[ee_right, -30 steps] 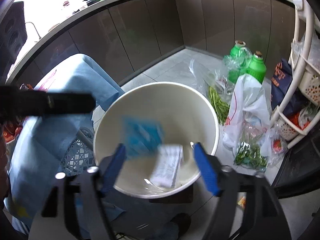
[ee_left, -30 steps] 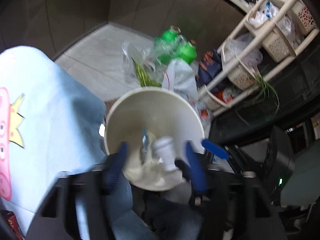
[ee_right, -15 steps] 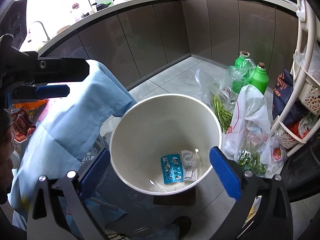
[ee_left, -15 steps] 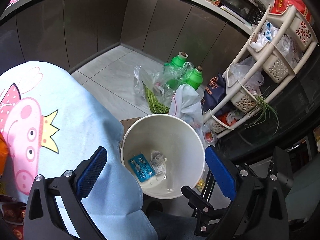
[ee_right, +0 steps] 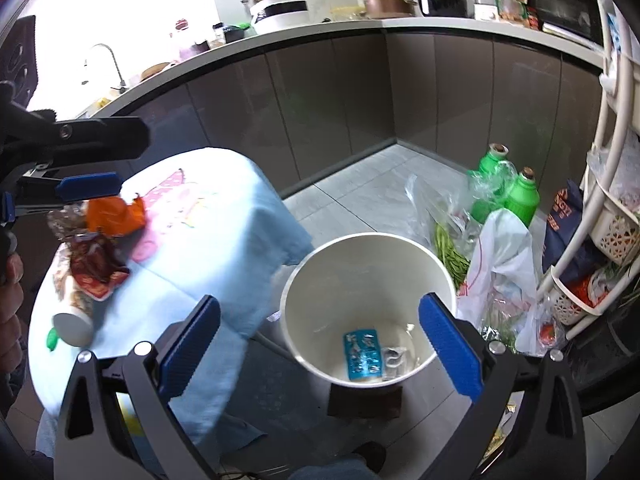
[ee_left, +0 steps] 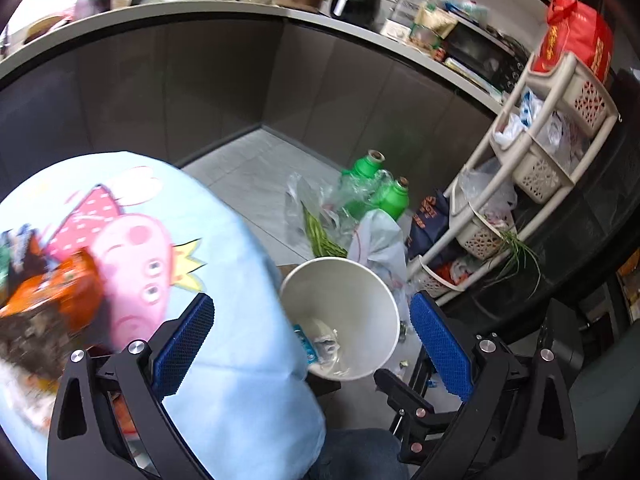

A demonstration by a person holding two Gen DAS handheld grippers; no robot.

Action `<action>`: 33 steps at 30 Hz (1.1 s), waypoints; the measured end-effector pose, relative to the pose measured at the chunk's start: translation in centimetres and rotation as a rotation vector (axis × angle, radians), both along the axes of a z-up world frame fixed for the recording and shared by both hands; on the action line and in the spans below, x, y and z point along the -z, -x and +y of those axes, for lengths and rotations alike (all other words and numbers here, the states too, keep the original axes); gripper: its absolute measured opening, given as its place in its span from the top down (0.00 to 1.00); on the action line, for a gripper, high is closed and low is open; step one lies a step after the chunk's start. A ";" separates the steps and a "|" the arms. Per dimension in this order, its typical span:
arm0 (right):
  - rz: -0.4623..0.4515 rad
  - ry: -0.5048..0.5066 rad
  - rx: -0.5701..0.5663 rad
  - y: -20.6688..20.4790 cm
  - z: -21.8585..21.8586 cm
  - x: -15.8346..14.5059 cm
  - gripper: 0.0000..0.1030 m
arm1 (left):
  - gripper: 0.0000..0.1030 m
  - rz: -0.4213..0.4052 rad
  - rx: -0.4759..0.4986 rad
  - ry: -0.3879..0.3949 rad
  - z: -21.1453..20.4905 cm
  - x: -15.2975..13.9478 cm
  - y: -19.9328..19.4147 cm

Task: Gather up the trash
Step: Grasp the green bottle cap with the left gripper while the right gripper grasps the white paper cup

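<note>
A white trash bucket (ee_right: 440,276) stands on the floor beside a table with a light blue cloth (ee_right: 224,264). A blue blister pack (ee_right: 362,354) and a crumpled clear wrapper (ee_right: 394,360) lie in its bottom. The bucket also shows in the left wrist view (ee_left: 360,280). My right gripper (ee_right: 320,344) is open and empty above the bucket. My left gripper (ee_left: 312,348) is open and empty over the table edge; it also shows in the right wrist view (ee_right: 86,188). On the table lie an orange wrapper (ee_right: 114,216), a red snack bag (ee_right: 96,268) and a white bottle (ee_right: 74,326).
Two green bottles (ee_right: 508,188), a bag of green beans (ee_right: 450,248) and a white plastic bag (ee_right: 500,264) sit on the floor behind the bucket. A cream basket rack (ee_left: 532,168) stands at right. Dark cabinets run along the back.
Both grippers have let go of their trash into the bucket, opened wide and risen away from it. The left one has swung left over the table.
</note>
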State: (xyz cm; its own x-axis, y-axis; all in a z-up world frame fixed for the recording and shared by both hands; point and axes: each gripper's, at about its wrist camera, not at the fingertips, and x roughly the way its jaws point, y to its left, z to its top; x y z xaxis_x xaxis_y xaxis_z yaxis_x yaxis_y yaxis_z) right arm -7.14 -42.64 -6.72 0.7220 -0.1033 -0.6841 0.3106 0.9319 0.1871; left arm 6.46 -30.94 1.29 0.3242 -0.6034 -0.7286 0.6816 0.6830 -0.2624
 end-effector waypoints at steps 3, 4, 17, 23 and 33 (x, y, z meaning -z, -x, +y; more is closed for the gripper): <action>-0.013 -0.005 -0.038 0.1 2.2 -1.2 0.03 | 0.08 -0.055 -0.051 0.022 3.9 -1.8 1.0; -0.022 -0.007 -0.052 0.2 3.1 -1.6 0.03 | 0.08 -0.071 -0.070 0.035 5.6 -2.3 1.3; -0.018 -0.018 -0.345 -3.1 18.1 -3.2 0.03 | 0.08 -0.064 -0.317 0.007 25.2 -0.1 3.0; 0.036 -0.009 -0.465 -5.7 22.6 -2.5 0.04 | 0.08 -0.050 -0.315 -0.029 29.8 2.3 4.0; 0.156 0.083 -0.515 -9.0 25.0 0.5 0.39 | 0.15 0.008 -0.283 -0.010 31.7 4.5 3.6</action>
State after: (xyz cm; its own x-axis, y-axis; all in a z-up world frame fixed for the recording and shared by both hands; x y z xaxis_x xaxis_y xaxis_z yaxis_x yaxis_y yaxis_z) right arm 1.84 -17.69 -7.20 0.5836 0.1790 -0.7921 -0.1721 0.9805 0.0947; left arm 2.82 0.77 -3.22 0.4732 -0.4828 -0.7369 0.4616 0.8483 -0.2594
